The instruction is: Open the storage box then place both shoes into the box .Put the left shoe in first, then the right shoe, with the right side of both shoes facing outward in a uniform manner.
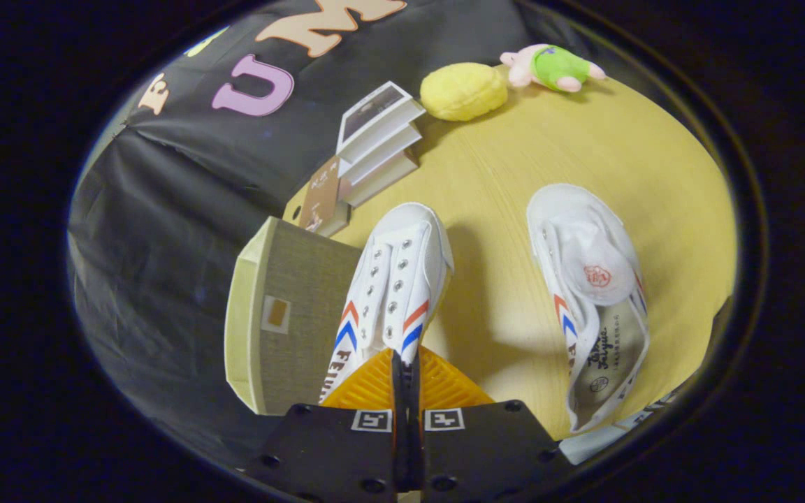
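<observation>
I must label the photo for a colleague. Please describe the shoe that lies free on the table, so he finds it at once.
On the yellow table, look beside the gripper, which is shut on the other shoe. The free shoe lies apart from that one, opposite the storage box. Its tongue is flipped out, showing a red stamp and the insole.

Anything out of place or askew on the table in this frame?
Yes: the second shoe lies tipped on its side beside the held shoe, insole showing. The claw is shut on the held shoe next to the storage box.
</observation>
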Demonstrator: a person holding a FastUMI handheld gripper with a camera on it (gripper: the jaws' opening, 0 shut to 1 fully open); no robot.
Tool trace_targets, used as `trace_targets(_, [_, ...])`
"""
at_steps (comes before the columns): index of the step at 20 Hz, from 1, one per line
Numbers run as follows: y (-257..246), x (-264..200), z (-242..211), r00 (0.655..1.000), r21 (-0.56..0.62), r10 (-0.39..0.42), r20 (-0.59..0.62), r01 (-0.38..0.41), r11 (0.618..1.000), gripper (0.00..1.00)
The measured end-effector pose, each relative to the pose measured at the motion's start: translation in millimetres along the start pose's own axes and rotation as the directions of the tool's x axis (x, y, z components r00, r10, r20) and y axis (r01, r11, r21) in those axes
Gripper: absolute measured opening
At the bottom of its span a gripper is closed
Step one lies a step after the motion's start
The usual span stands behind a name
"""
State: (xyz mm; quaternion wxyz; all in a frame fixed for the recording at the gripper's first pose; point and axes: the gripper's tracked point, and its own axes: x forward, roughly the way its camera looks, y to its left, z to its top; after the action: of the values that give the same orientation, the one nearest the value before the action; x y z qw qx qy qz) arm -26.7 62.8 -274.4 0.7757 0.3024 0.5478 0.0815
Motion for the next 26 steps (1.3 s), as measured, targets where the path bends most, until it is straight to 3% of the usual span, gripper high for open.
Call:
trace_targets(10, [121.7,-34.5,35.9,0.993,-0.099,0.096,0.069,-0.089,0.991,0.03])
trace_targets(16, [191.2,-6.6,10.1,0.987,-0.147,0.160,0.027,-0.154,0.977,0.03])
trace_targets(21, [215.1,33.7,-21.8,0.991,-0.189,0.131,-0.033,-0.135,0.973,0.03])
trace_targets(26, [212.5,74.1,-43.6,0.997,-0.220,0.041,-0.072,-0.056,0.974,0.03])
